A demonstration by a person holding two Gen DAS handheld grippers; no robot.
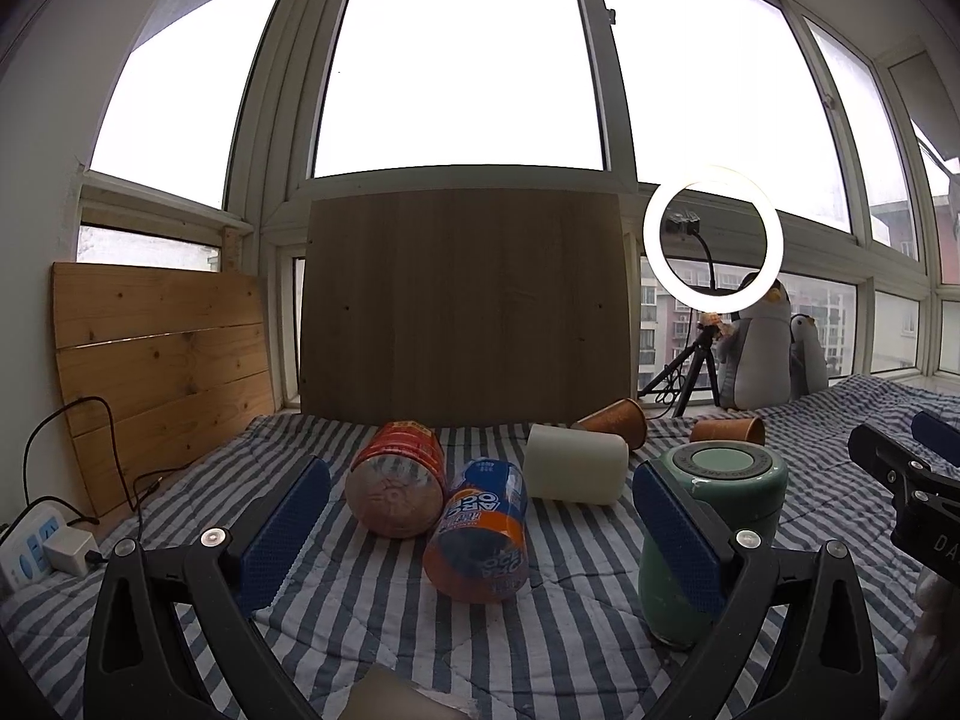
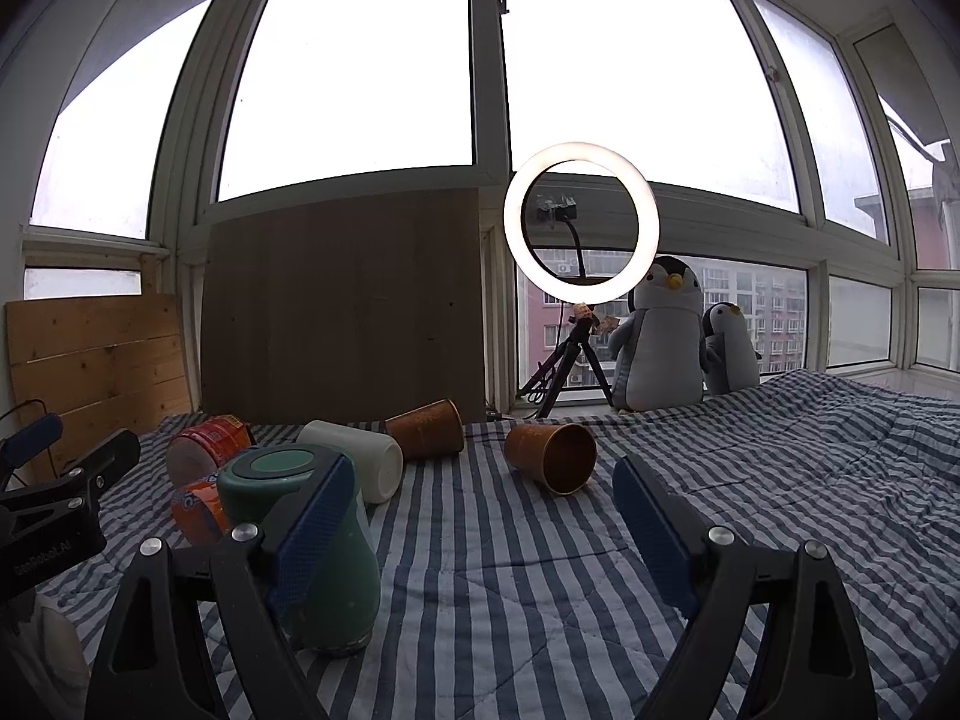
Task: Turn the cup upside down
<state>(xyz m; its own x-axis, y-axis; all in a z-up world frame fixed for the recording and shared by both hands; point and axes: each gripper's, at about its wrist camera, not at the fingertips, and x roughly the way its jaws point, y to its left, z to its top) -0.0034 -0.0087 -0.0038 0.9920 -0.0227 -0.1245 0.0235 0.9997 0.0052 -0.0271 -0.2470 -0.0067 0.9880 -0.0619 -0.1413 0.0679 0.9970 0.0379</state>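
Observation:
A green cup (image 1: 714,534) stands upside down on the striped blanket, base up; it also shows in the right wrist view (image 2: 312,540). A red cup (image 1: 397,480), an orange-blue cup (image 1: 483,531) and a white cup (image 1: 575,472) lie on their sides. Two brown paper cups (image 2: 427,429) (image 2: 553,456) lie on their sides further back. My left gripper (image 1: 480,531) is open around the orange-blue cup, its right finger beside the green cup. My right gripper (image 2: 480,531) is open and empty, its left finger beside the green cup.
A wooden board (image 1: 465,300) and pine planks (image 1: 162,360) lean against the window. A ring light on a tripod (image 2: 581,222) and two penguin plush toys (image 2: 663,336) stand at the back right. A power strip (image 1: 36,546) lies at the left.

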